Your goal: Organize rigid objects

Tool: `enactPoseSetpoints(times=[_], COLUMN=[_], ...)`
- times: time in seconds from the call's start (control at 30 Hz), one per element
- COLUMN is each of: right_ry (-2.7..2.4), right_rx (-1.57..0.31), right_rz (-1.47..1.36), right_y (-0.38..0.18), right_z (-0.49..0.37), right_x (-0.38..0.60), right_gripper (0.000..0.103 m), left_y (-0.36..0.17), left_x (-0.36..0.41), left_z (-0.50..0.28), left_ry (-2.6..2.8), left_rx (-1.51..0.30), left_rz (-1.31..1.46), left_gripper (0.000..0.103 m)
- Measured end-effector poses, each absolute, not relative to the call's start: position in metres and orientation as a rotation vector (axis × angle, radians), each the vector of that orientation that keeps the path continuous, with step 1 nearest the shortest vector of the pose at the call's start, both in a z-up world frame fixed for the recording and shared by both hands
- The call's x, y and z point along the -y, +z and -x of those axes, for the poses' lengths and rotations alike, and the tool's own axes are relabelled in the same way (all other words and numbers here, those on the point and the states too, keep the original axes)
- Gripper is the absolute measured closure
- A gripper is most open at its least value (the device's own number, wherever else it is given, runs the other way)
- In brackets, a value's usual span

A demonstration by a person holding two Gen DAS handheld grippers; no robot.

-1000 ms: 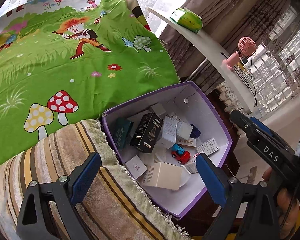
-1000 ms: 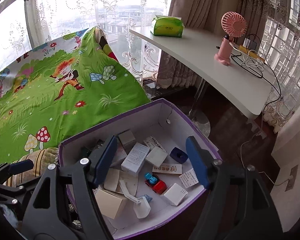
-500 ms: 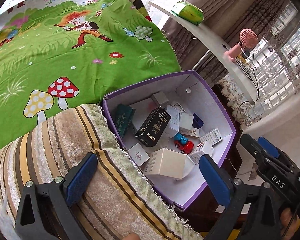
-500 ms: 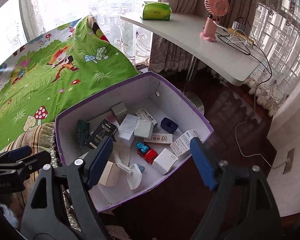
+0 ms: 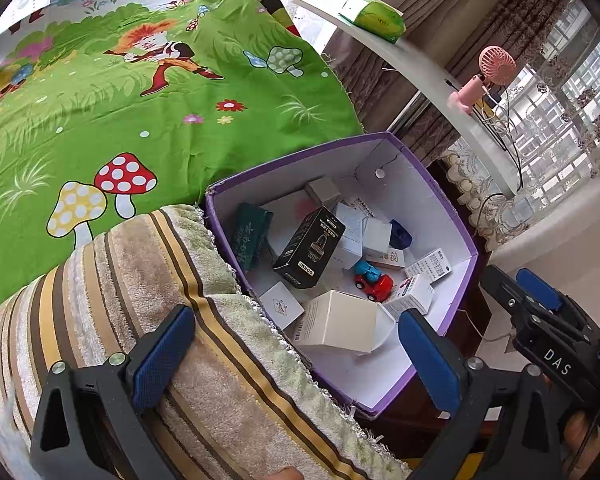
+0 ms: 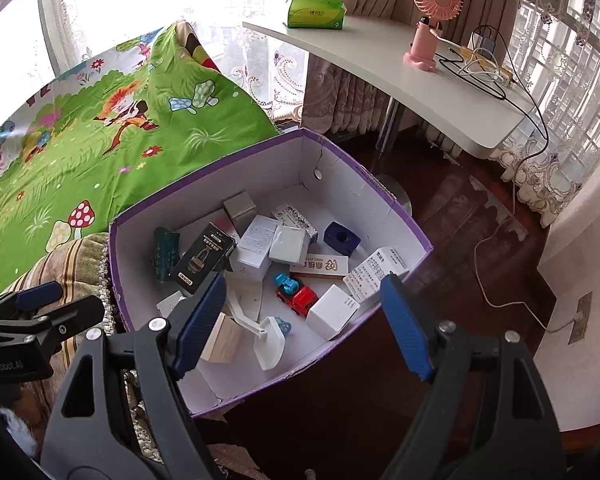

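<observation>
A purple box (image 6: 396, 208) with white inside holds several small rigid items: a black carton (image 6: 202, 258), white cartons (image 6: 332, 312), a dark green pack (image 6: 166, 254), a red and blue toy car (image 6: 296, 292), a navy block (image 6: 341, 237) and a beige box (image 5: 338, 326). The box also shows in the left wrist view (image 5: 428, 184). My left gripper (image 5: 296, 360) is open and empty above the striped towel (image 5: 140, 280) and the box's near edge. My right gripper (image 6: 300, 324) is open and empty above the box's front.
A green cartoon sheet (image 5: 120, 100) covers the bed behind the box. A white desk (image 6: 400, 68) carries a pink fan (image 6: 430, 20), a green tissue pack (image 6: 316, 10) and cables. Dark wooden floor (image 6: 440, 248) lies right of the box.
Both grippers have pulled back and up from the box, so more of it and its contents show. Both stay open and empty.
</observation>
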State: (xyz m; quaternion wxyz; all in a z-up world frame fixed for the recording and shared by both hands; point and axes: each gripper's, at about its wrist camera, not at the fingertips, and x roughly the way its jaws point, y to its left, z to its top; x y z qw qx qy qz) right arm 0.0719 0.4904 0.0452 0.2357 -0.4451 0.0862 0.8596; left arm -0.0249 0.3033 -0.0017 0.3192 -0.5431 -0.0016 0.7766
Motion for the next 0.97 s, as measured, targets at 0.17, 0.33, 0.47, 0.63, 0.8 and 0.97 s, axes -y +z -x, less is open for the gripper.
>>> enactPoseSetpoints(times=[0.17, 0.33, 0.47, 0.63, 0.8, 0.97], right_ry=[2.356, 2.357, 2.357, 2.355, 2.355, 2.353], right_rx=[-0.235, -0.236, -0.234, -0.241, -0.242, -0.24], right_rz=[1.221, 1.221, 1.221, 1.225, 1.224, 1.228], right_y=[0.0448, 0.0448, 0.0445, 0.0436, 0.0435, 0.043], right_z=[-0.0721, -0.072, -0.072, -0.0722, -0.0721, -0.0722], right_x=[-0.4905, -0.4906, -0.4906, -0.4909, -0.4914, -0.4916], right_gripper=[0.021, 0.021, 0.021, 0.021, 0.021, 0.021], left_y=[-0.0016, -0.0015, -0.0012, -0.0012, -0.0009, -0.0003], left_x=[-0.3034, -0.3034, -0.3032, -0.3032, -0.3041, -0.3082], left_z=[0.025, 0.0249, 0.0251, 0.025, 0.0249, 0.0261], left_ry=[2.042, 2.042, 2.042, 2.041, 2.043, 2.023], left_rx=[0.003, 0.002, 0.004, 0.005, -0.006, -0.022], left_rz=[1.428, 1.428, 1.428, 1.428, 1.427, 1.419], left_gripper=[0.0, 0.0, 0.0, 0.0, 0.0, 0.0])
